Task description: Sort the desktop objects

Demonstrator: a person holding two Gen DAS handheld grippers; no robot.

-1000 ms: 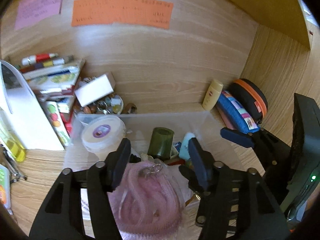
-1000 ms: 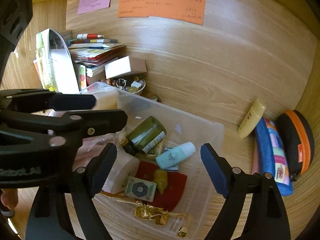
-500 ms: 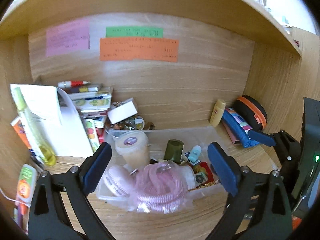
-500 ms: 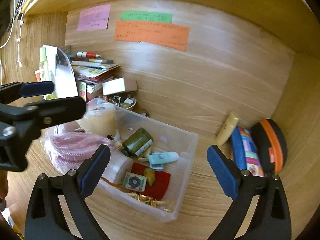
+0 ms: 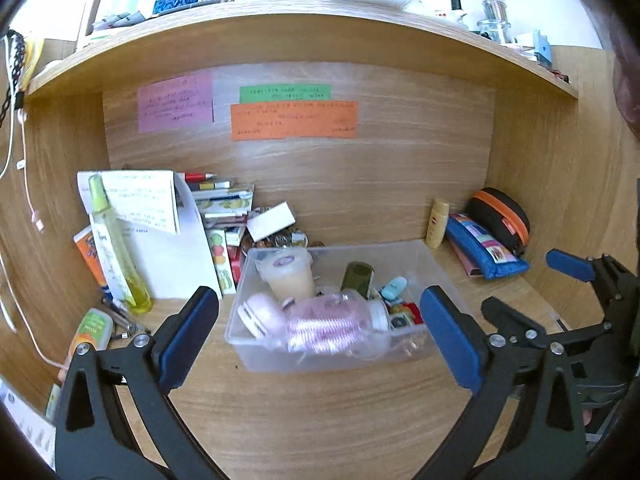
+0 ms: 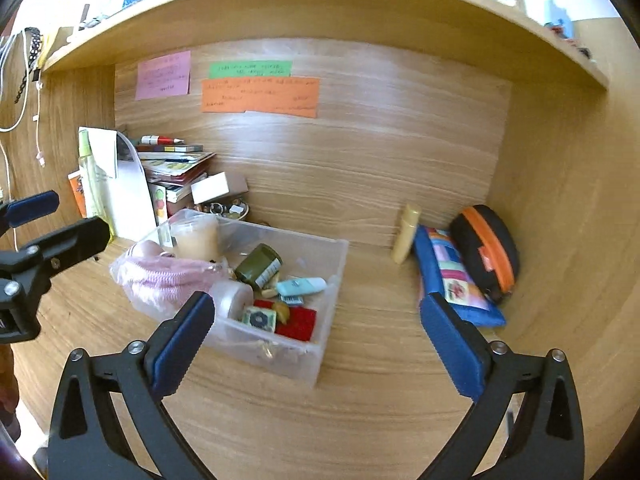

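A wooden desk (image 6: 360, 400) holds a clear bin (image 6: 320, 344) at its middle. Both grippers, left (image 5: 320, 336) and right (image 6: 316, 336), hang above it, jaws spread wide, gripping nothing. A pink bag (image 5: 328, 326) lies in the bin's near-left corner.

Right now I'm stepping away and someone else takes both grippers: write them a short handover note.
Left gripper: open, empty, drawn back from the clear bin.
Right gripper: open, empty, also clear of the bin.
Done: the bagged pink item lies in the bin's front, beside the green jar and the small teal bottle.
Left: the yellow bottle, blue pouch and black-orange case sit outside, by the right wall.
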